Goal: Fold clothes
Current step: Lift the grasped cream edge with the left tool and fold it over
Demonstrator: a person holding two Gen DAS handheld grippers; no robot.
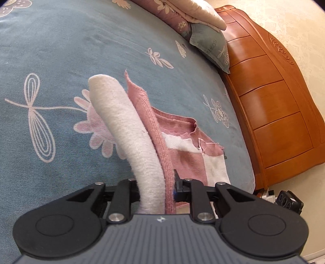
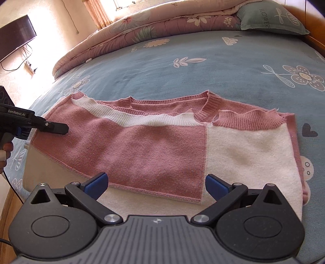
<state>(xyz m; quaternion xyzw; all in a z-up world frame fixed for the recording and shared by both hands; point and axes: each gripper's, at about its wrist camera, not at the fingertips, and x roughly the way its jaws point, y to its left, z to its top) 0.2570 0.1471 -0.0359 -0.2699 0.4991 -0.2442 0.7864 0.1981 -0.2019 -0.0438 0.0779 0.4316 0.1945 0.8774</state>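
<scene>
1. Sweater (image 2: 162, 142), pink and cream colour-block knit, is lying on the blue floral bedsheet (image 2: 182, 61) near the bed's near edge, neckline (image 2: 209, 101) toward the pillows; its pink panel is lying doubled over the cream layer beneath.
2. We are pinching the sweater's left-hand edge with the left gripper (image 1: 156, 188): the fingers are pressed together on a cream fold and a pink knit layer, both rising between them in the left wrist view. We judge that both layers are being gripped together so the side moves as one piece.
3. From the right wrist view, that left gripper (image 2: 61, 128) is sitting at the sweater's far-left pink corner, low over the cloth.
4. We are holding the right gripper (image 2: 156, 182) spread wide, blue pads (image 2: 97, 182) apart, with nothing between them. It is hovering just over the sweater's near hem, roughly centred on the pink panel.
5. Judgement: this fits either a side fold being carried over or a finished fold about to be let go; we cannot tell which.
6. Quilt (image 2: 142, 26) and pillow (image 2: 270, 18) are lying well apart from the garment.
</scene>
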